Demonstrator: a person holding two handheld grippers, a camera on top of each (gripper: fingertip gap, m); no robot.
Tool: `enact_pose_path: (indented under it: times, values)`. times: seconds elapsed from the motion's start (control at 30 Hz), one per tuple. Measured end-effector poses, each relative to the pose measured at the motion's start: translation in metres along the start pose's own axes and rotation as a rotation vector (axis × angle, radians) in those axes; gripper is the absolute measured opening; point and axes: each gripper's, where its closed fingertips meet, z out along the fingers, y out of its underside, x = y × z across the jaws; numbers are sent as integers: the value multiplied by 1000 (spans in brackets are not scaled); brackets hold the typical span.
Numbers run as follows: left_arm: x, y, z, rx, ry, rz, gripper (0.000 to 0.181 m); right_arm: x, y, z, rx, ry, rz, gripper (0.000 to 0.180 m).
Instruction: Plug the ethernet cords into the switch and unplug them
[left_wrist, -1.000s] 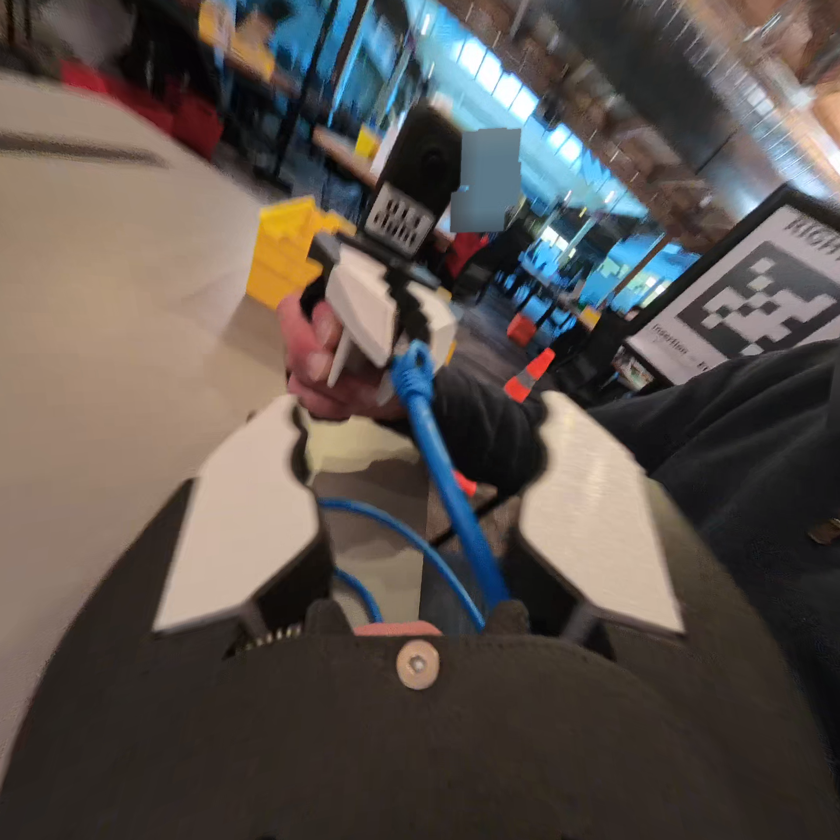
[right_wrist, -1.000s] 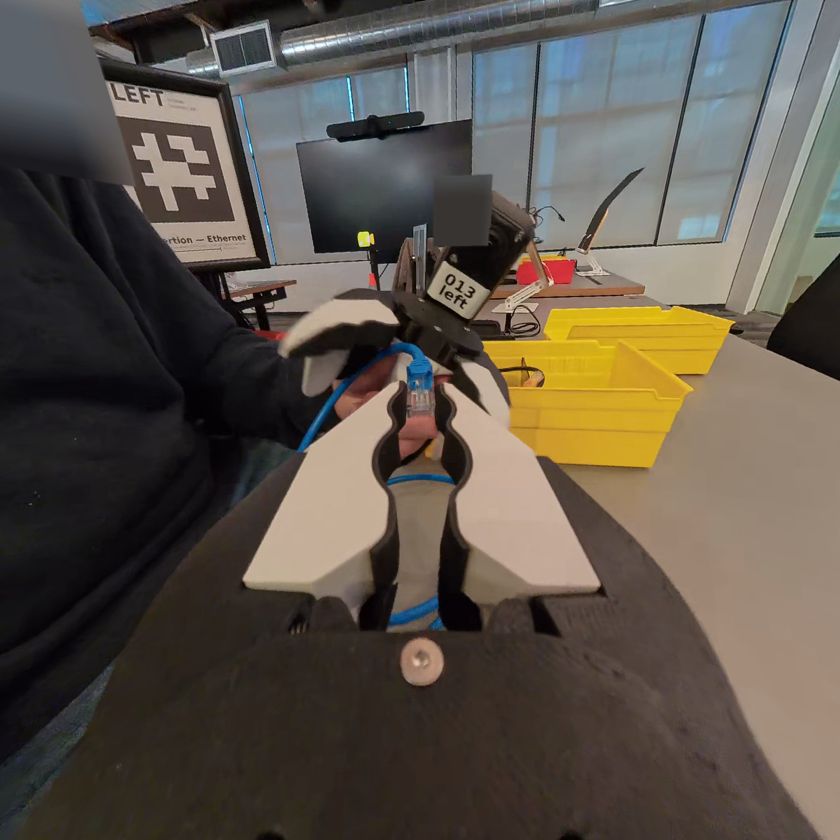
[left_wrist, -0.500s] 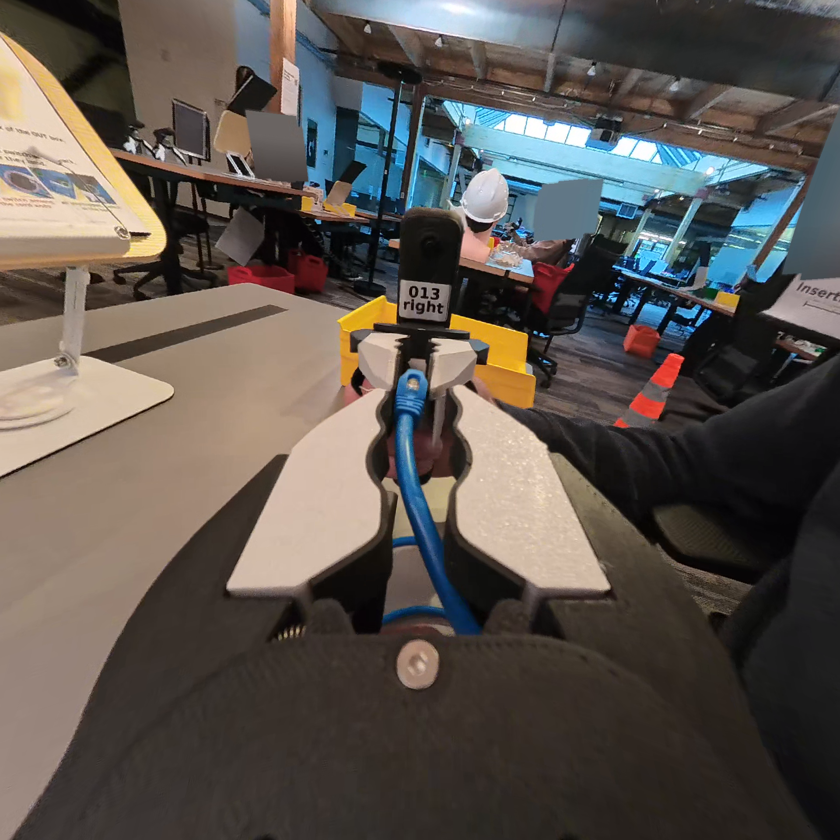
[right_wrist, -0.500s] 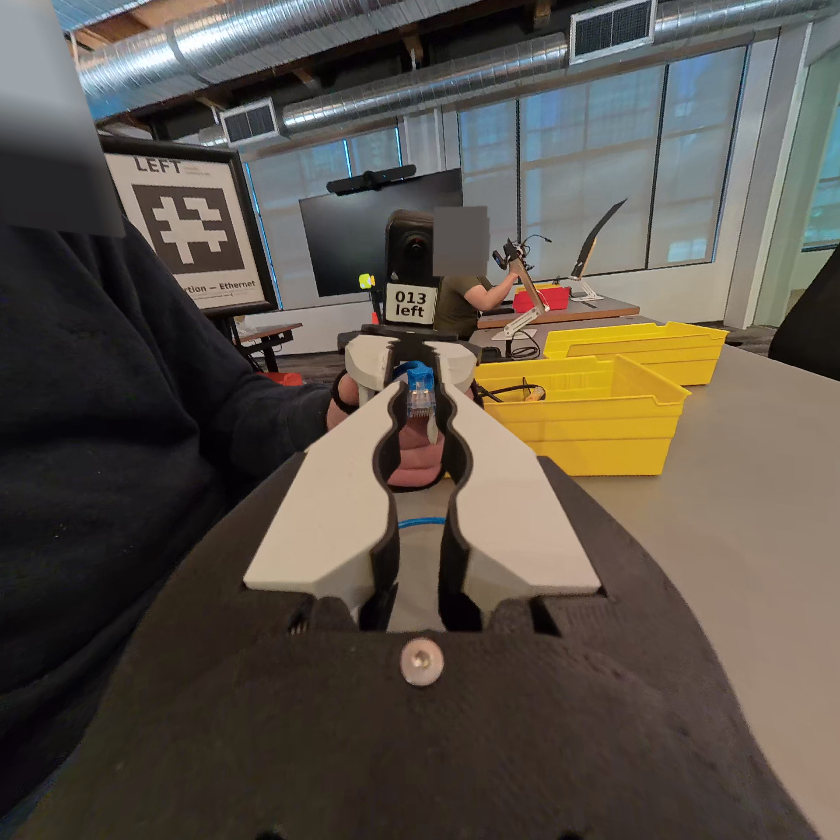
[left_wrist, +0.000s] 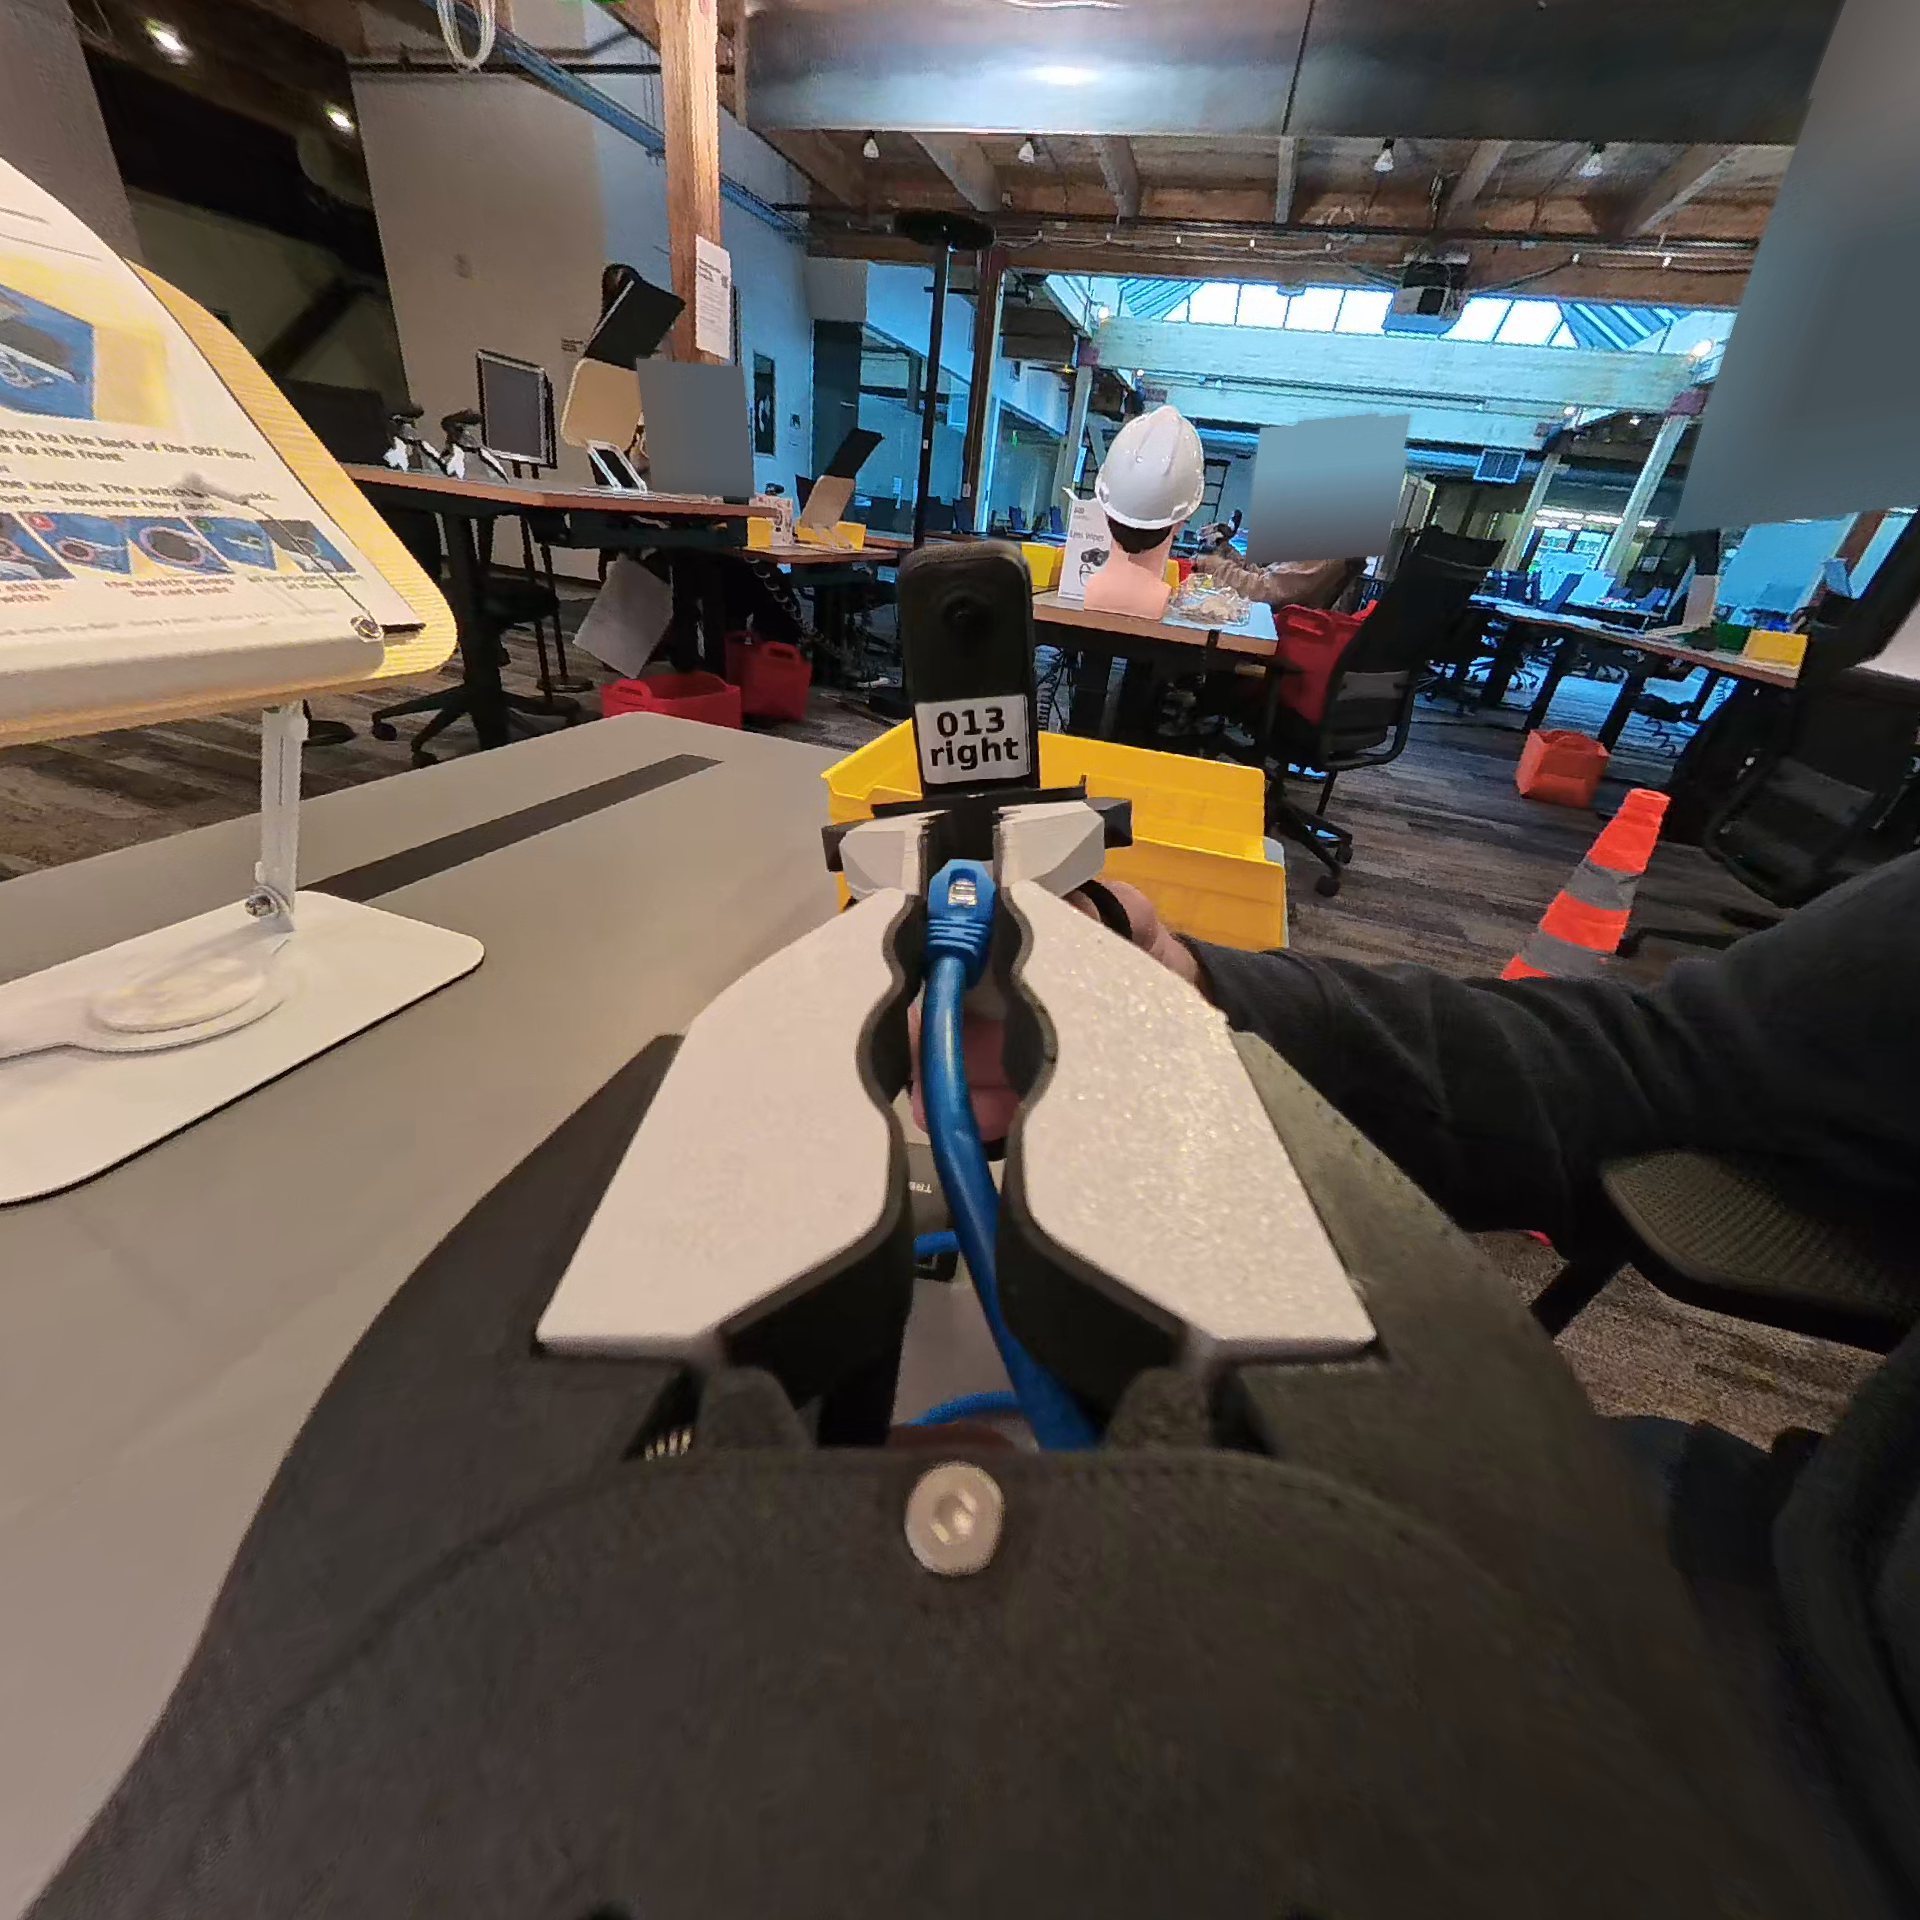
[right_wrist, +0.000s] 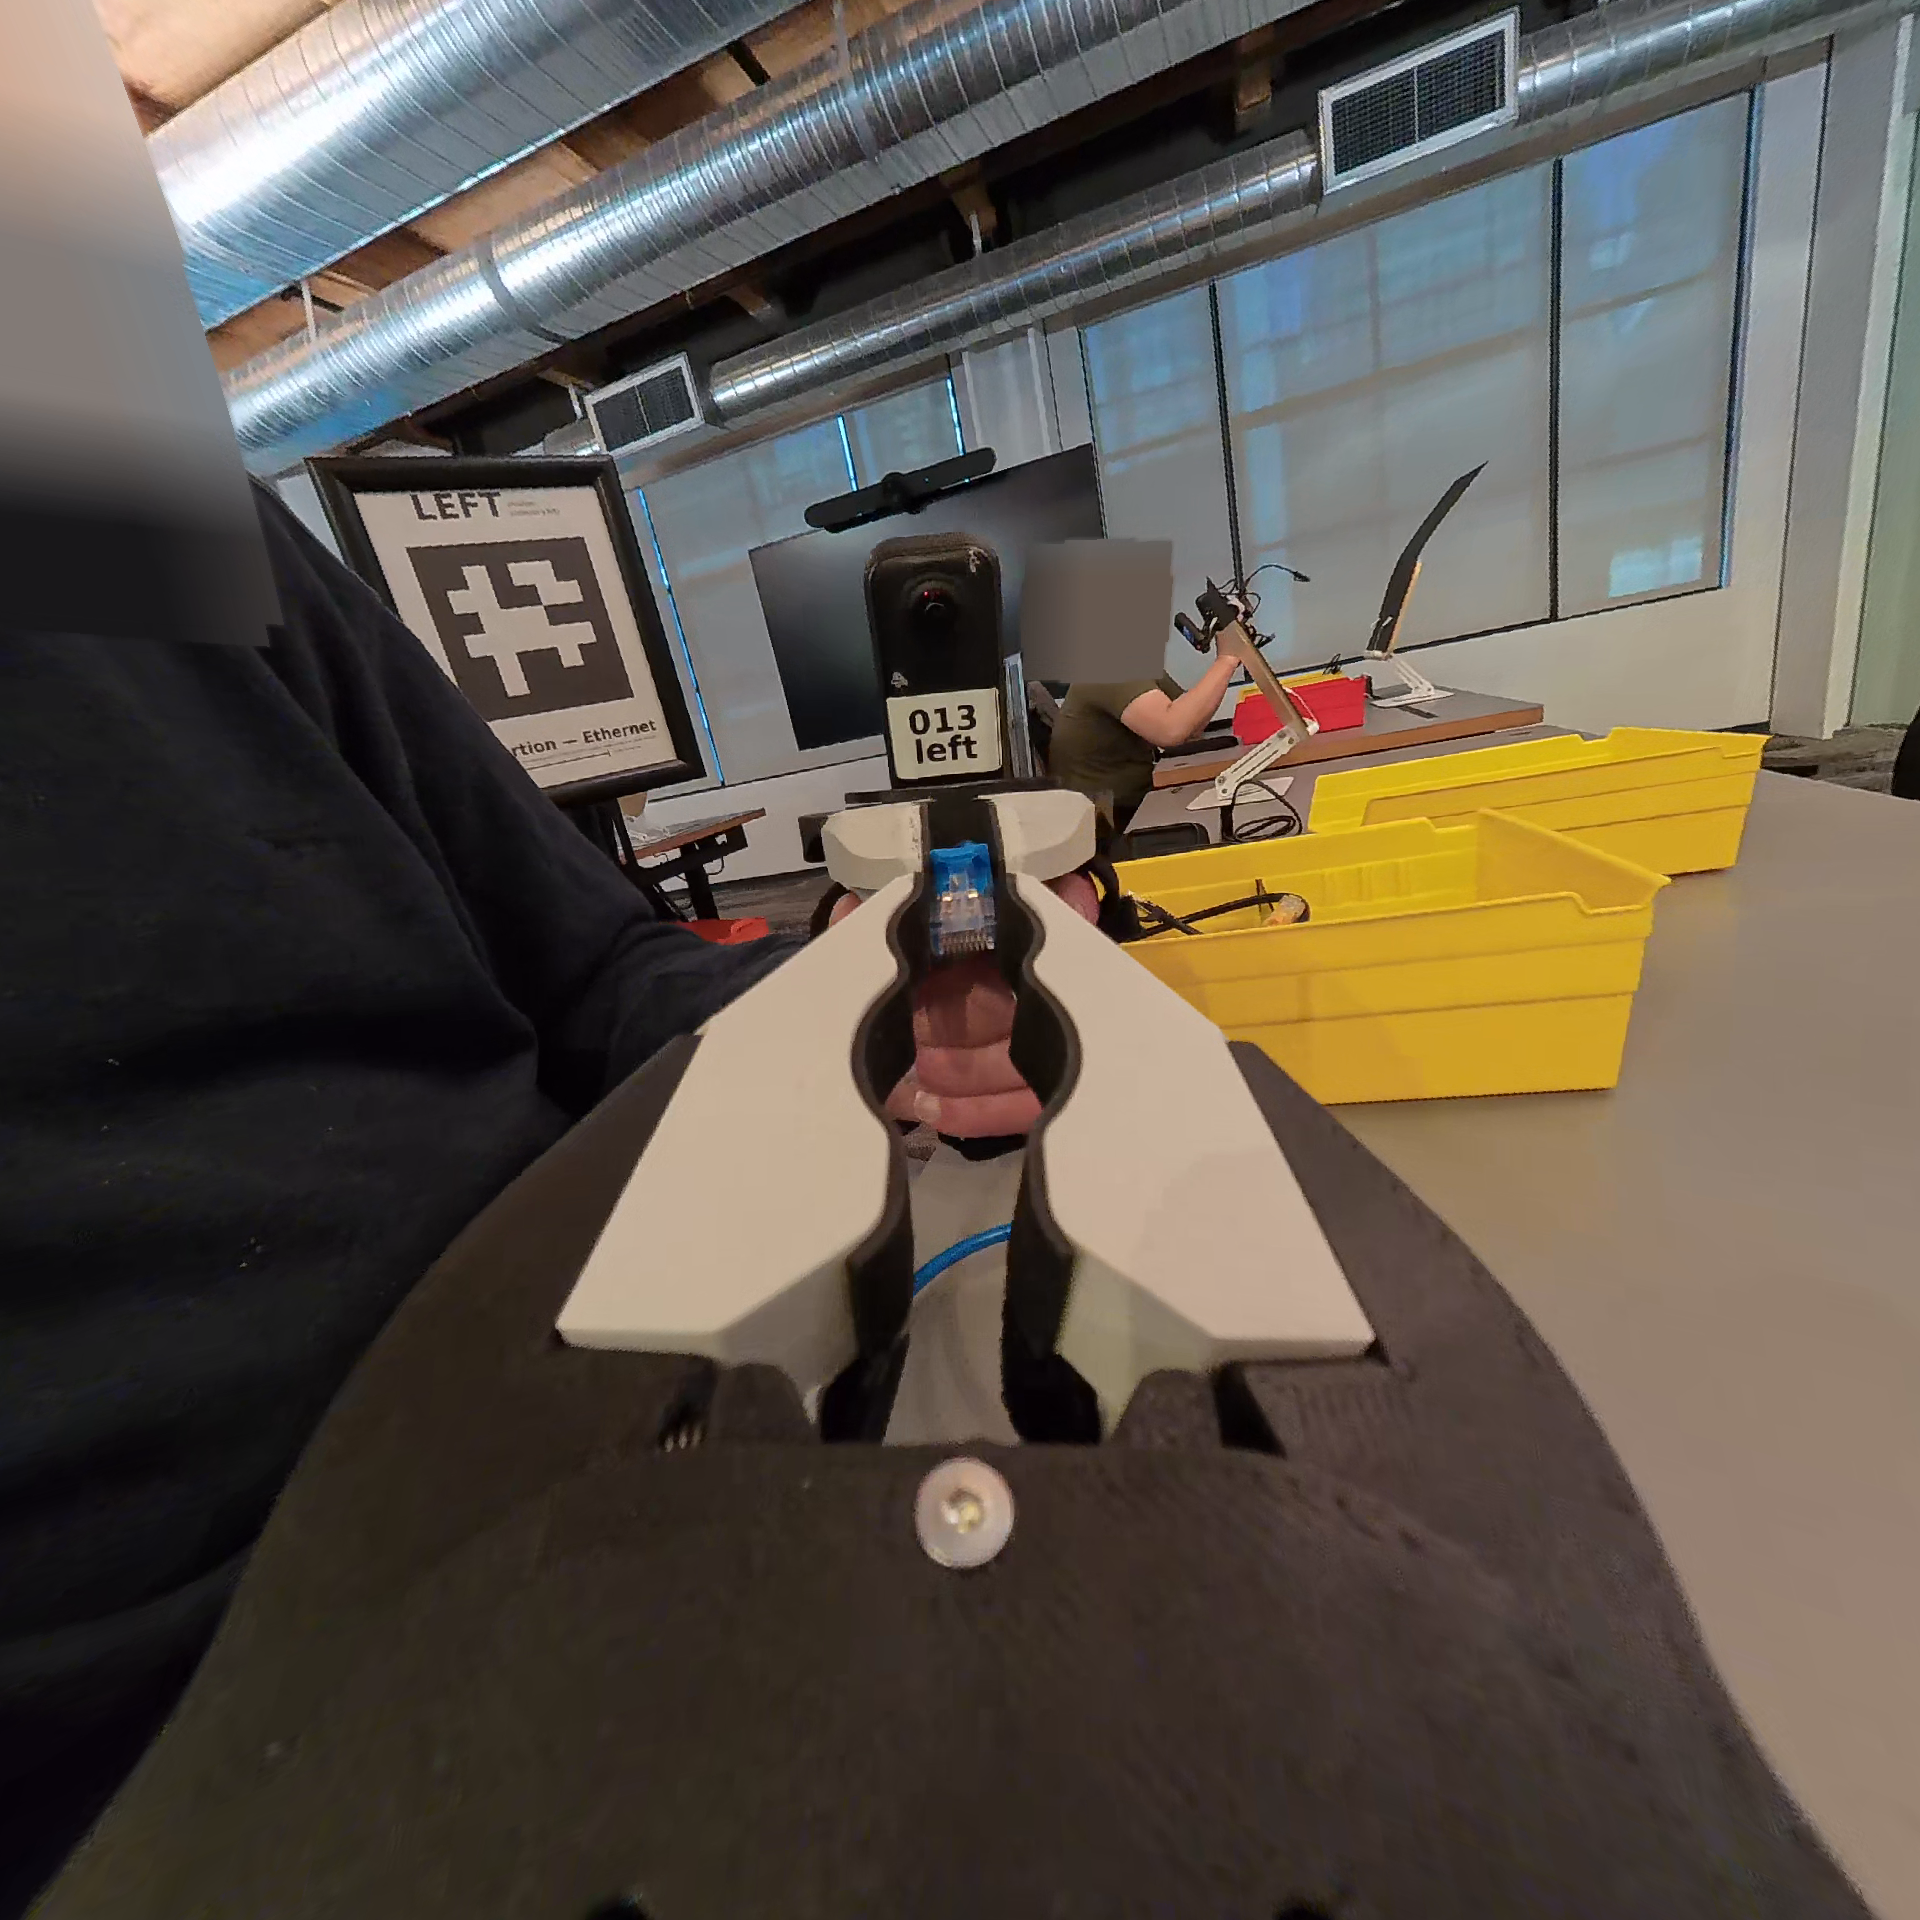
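A blue ethernet cord (left_wrist: 951, 1091) runs up between my left gripper's fingers, and its blue boot sits at the tips. My left gripper (left_wrist: 961, 920) is shut on the cord. My right gripper (right_wrist: 961, 899) faces it head-on and is shut on the same cord's clear plug (right_wrist: 961, 920), with the contacts turned toward the camera. Each gripper shows in the other's view, tips almost touching: the right one (left_wrist: 964, 847) and the left one (right_wrist: 956, 831). Both are held above the grey table's near edge. I cannot make out the switch.
Yellow bins (right_wrist: 1382, 987) stand on the grey table (right_wrist: 1714, 1195); one also shows behind the right gripper (left_wrist: 1174, 831). A white stand with an instruction sheet (left_wrist: 208, 966) is on the left. The person's dark sleeve (left_wrist: 1507, 1060) reaches in from the right. Both grippers' tips are close together, under 4 cm apart.
My left gripper, open one second ago, has closed on the blue cord. Both grippers have levelled out and lined up tip to tip. The right gripper has kept hold of the plug.
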Motion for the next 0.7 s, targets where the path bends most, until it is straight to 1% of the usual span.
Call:
enact_pose_path:
  times: [0.27, 0.37, 0.53, 0.6, 0.7]
  values:
    - [1, 0, -1, -10, 21, -27, 12, -1, -1, 1, -26, 13, -7, 10]
    - [1, -1, -1, -43, 27, -44, 12, 1, 6, 0, -107, 45, -54, 17]
    - [6, 3, 1, -140, 63, -49, 12, -4, 8, 2, -193, 61, -129, 10]
    - [7, 2, 1, -153, 77, -54, 12, -5, 7, 2, -193, 70, -160, 11]
    - [6, -2, 1, -157, 67, -30, 13, -5, 3, 3, -143, 73, -129, 11]
